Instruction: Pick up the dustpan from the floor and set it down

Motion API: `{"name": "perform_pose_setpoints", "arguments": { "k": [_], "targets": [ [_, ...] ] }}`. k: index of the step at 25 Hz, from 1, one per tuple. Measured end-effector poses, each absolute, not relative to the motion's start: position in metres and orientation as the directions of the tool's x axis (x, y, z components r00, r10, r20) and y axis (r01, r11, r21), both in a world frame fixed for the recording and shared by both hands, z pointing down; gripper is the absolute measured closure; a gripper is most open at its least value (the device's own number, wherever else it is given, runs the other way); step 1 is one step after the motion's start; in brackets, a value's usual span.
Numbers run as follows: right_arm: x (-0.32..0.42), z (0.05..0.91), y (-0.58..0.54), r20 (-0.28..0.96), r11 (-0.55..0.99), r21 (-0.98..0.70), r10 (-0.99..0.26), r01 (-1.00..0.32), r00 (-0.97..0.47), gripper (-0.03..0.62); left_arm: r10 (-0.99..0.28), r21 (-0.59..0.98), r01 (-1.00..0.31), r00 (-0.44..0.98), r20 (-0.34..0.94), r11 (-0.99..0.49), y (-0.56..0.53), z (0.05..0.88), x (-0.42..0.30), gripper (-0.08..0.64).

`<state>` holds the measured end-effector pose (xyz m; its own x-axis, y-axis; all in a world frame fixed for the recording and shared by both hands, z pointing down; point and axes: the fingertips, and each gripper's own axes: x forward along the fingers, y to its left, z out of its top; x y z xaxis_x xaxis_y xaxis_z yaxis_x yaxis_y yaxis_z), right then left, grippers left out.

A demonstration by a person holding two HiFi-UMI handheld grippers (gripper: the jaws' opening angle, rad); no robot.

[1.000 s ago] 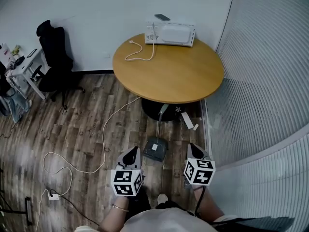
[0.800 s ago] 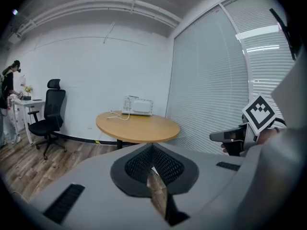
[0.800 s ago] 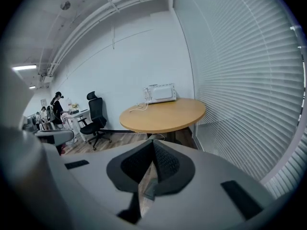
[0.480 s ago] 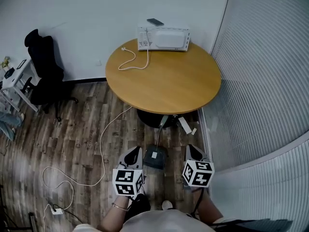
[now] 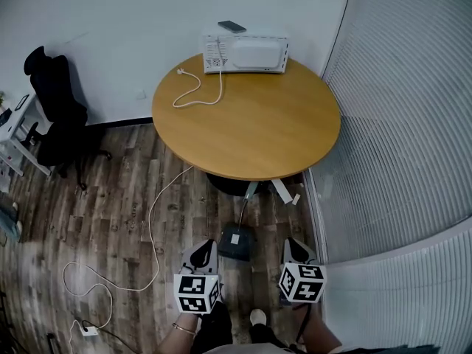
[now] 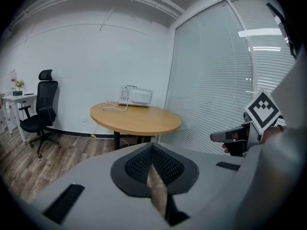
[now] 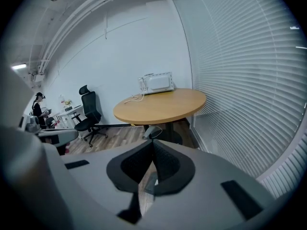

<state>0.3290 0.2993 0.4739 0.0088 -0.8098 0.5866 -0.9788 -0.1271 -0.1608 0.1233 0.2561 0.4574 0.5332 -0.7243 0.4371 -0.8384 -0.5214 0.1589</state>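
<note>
The dark grey dustpan (image 5: 237, 240) lies on the wood floor in front of the table's base, and its long handle (image 5: 248, 195) leans up toward the base. In the right gripper view the handle (image 7: 150, 131) shows just above the jaws. My left gripper (image 5: 203, 251) hovers just left of the pan, and my right gripper (image 5: 296, 248) hovers to its right. Neither touches it. The left gripper (image 6: 152, 145) is shut with nothing in it. The right gripper (image 7: 153, 142) also has its pads together and holds nothing.
A round wooden table (image 5: 247, 120) carries a white microwave (image 5: 245, 53) with a loose cord (image 5: 193, 87). A white cable (image 5: 151, 220) snakes over the floor to a plug block (image 5: 90, 330). A black office chair (image 5: 55, 109) stands at the left. Blinds (image 5: 405, 124) close off the right side.
Both grippers sit a little lower in the head view, still shut and flanking the dustpan. The camera has shifted, so the table and chair lie further left.
</note>
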Motion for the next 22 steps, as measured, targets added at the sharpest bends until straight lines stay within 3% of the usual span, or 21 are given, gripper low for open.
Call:
{"name": "perform_pose_setpoints", "arguments": {
  "k": [22],
  "targets": [
    [0.344,0.594,0.320,0.681,-0.245,-0.157,-0.728,-0.957,0.075,0.560,-0.611,0.180,-0.805,0.555,0.565,-0.565,0.243,0.601,0.141,0.543]
  ]
}}
